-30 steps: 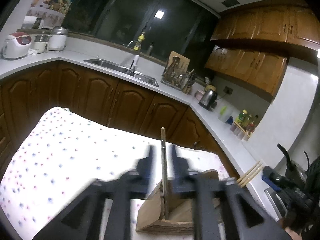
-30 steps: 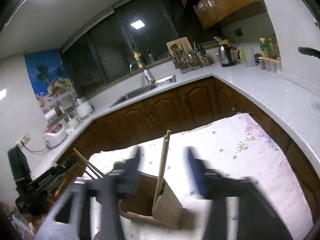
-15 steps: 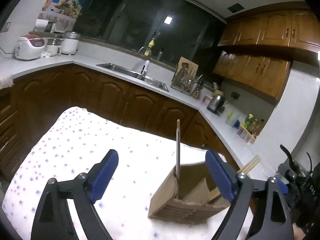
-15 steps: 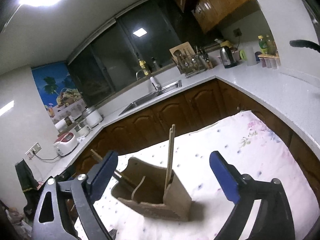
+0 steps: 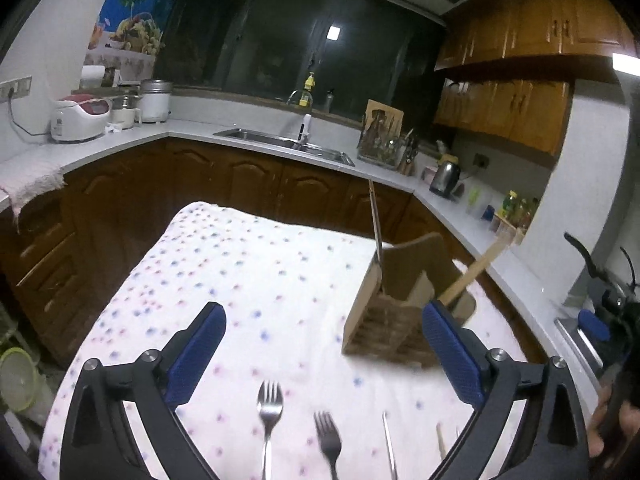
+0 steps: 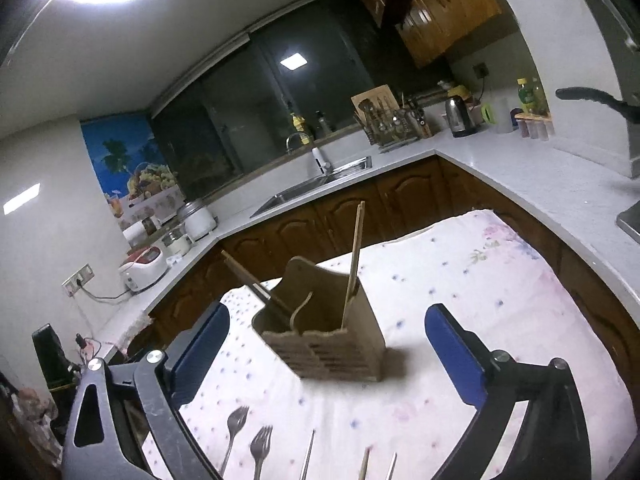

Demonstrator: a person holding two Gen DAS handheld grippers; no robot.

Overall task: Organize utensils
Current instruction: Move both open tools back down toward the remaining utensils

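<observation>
A wooden utensil holder stands on the cloth-covered table. One pair of chopsticks stands upright in it, and another pair leans out of its far side. Two forks and a few slim utensils lie on the cloth at the near edge. My left gripper hangs back from the holder, jaws opening wide, nothing between the pads. My right gripper is likewise still opening and holds nothing.
Brown cabinets under a white L-shaped counter ring the table. On the counter are a sink, a dish rack, a kettle, a rice cooker and bottles. A dark pan handle juts in at the right.
Both grippers let go of the chopsticks now standing in the holder, opened wide and drew back from it. The forks and other utensils on the near cloth came into view.
</observation>
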